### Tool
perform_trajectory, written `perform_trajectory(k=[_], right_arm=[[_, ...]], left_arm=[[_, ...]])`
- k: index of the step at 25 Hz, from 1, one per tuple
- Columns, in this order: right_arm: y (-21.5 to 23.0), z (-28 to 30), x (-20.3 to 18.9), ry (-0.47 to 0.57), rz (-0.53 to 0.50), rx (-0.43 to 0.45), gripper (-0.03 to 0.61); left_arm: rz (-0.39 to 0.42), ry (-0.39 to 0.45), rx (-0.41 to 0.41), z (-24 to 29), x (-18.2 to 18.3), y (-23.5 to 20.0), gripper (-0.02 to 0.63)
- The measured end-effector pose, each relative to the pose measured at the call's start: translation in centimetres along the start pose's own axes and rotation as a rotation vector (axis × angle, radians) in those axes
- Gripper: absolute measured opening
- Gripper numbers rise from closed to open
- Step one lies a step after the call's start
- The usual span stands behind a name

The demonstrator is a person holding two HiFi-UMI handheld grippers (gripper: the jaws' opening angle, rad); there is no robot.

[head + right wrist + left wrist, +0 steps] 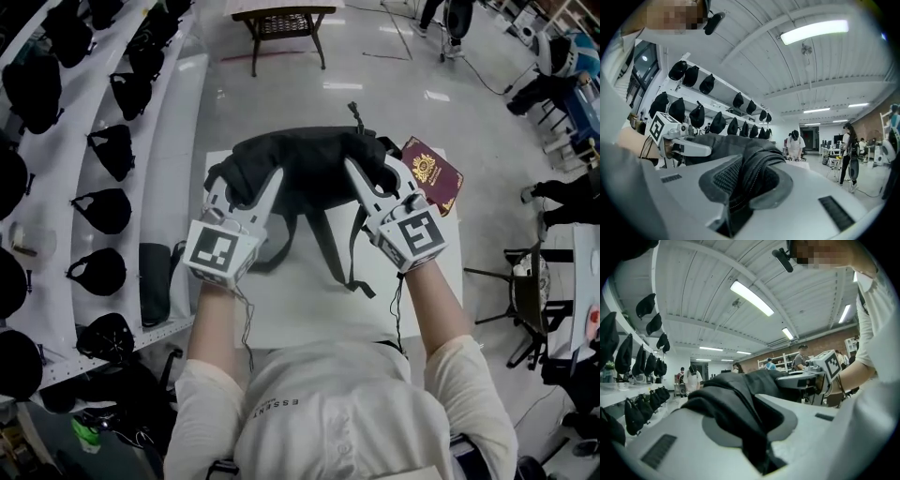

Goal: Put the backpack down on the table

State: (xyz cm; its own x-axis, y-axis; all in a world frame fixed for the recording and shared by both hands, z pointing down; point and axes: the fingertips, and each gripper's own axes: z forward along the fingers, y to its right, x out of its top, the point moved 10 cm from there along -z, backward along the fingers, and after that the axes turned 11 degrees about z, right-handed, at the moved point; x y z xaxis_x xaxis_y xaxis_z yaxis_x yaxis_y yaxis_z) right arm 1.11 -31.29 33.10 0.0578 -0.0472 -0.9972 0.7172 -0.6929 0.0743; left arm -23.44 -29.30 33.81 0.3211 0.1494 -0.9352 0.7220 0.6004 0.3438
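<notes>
A black backpack point(305, 161) is held up over the near part of a white table point(309, 305), its straps point(330, 251) dangling onto the tabletop. My left gripper point(246, 190) is shut on the backpack's left side, with dark fabric point(736, 401) pinched between the jaws. My right gripper point(373, 183) is shut on the right side, clamping a zipped fold point(752, 171). Both grippers point level. The right gripper point(820, 371) appears across the bag in the left gripper view, and the left gripper point(670, 133) does in the right gripper view.
A burgundy booklet point(432, 173) lies at the table's far right corner, next to the bag. White shelves point(164, 141) with several black bags point(105, 208) run along the left. A brown wooden table point(283, 23) stands beyond. People point(797, 143) stand further off in the room.
</notes>
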Motion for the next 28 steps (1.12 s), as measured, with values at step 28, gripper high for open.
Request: perform_trajectory(k=[28], right_arm=[[2.5,0.4,-8.5,-0.084,0.145,-0.052,0.077]], left_arm=[[-0.143,-0.032,-0.138,3.2,-8.4,1.0,0.075]])
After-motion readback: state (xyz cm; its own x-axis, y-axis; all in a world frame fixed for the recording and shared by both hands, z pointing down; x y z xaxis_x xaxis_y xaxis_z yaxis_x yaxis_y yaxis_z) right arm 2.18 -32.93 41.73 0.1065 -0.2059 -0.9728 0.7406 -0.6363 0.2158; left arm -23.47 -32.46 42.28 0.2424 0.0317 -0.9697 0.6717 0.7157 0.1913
